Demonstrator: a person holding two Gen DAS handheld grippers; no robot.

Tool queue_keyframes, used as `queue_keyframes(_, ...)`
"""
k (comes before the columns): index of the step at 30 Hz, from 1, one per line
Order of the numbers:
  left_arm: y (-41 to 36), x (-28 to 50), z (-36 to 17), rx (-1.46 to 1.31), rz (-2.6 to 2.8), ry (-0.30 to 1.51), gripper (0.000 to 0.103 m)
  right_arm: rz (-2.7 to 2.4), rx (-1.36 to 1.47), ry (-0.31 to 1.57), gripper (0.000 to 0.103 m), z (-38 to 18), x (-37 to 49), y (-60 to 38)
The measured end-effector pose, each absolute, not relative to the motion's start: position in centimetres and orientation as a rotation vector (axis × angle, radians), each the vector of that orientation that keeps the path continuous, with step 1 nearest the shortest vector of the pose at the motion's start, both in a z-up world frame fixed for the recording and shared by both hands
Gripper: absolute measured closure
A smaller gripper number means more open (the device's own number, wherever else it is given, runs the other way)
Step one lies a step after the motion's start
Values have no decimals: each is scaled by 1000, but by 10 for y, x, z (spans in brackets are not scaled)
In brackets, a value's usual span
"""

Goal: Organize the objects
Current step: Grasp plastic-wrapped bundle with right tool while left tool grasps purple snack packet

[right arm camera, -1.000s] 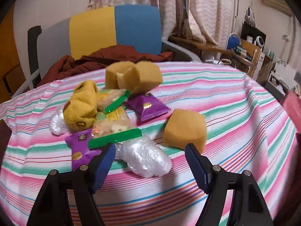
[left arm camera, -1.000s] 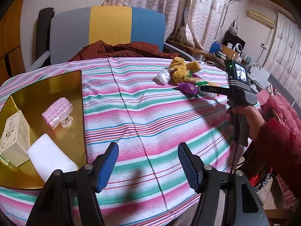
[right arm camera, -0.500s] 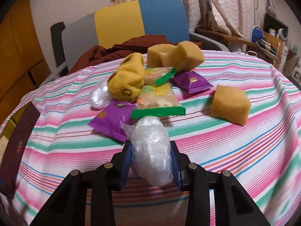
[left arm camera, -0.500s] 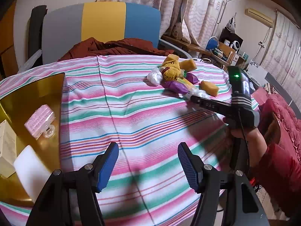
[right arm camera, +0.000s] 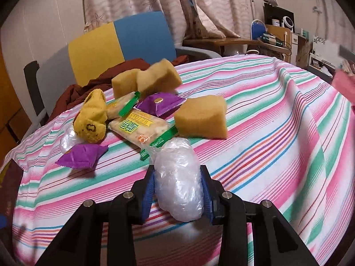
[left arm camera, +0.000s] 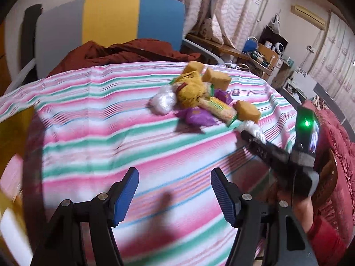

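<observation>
Striped tablecloth (right arm camera: 277, 115) is strewn with three sponges (right arm camera: 202, 116), two purple packets (right arm camera: 82, 156), two cracker packs (right arm camera: 138, 127), one yellow sock (right arm camera: 93, 119); of two plastic bundles, one (right arm camera: 178, 179) is clamped by the right gripper (right arm camera: 177, 196); the left gripper (left arm camera: 174, 196) is opening, empty

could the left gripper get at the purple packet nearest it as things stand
Probably yes: the left gripper is empty, its jaws opening, and bare striped cloth lies between it and the purple packet.

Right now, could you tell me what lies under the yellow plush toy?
The yellow plush toy lies partly on a clear plastic bundle and against a green-edged snack packet. Anything further beneath it is covered.
</observation>
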State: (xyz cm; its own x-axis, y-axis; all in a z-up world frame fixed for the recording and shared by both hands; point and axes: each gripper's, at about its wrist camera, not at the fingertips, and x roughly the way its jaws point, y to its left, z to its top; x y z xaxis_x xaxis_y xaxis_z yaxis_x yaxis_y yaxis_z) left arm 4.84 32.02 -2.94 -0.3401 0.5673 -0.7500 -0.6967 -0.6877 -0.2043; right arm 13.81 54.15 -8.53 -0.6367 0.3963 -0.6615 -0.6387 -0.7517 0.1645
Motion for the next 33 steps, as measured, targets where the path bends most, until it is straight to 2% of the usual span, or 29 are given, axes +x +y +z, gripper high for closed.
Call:
queue_keyframes(10,425,5,-40,-1095,2089,304,34,2371,-787,571,65,-89,140,548)
queue_keyframes(15,446,-9,-62,-1121,2095,345,35,2375,-781,581,65,-89,140,549)
queue_keyframes(16,446,-10,-67,-1121,2100,356,36,2375,-779,583,65,-89,140,549)
queue_keyframes(18,440,-11,-74,-1105,2114,344,47,2377,-777,586,65,-89,141,550)
queue_keyframes(20,434,-9,-77,-1069,2132,336,53,2378,-774,589,65,-89,141,550)
queue_keyframes(26,418,-8,-77,-1048,2104,269,59,2378,-774,589,65,-90,141,551)
queue_keyframes(33,397,11,-78,-961,2102,315,60,2376,-775,584,65,-89,141,551)
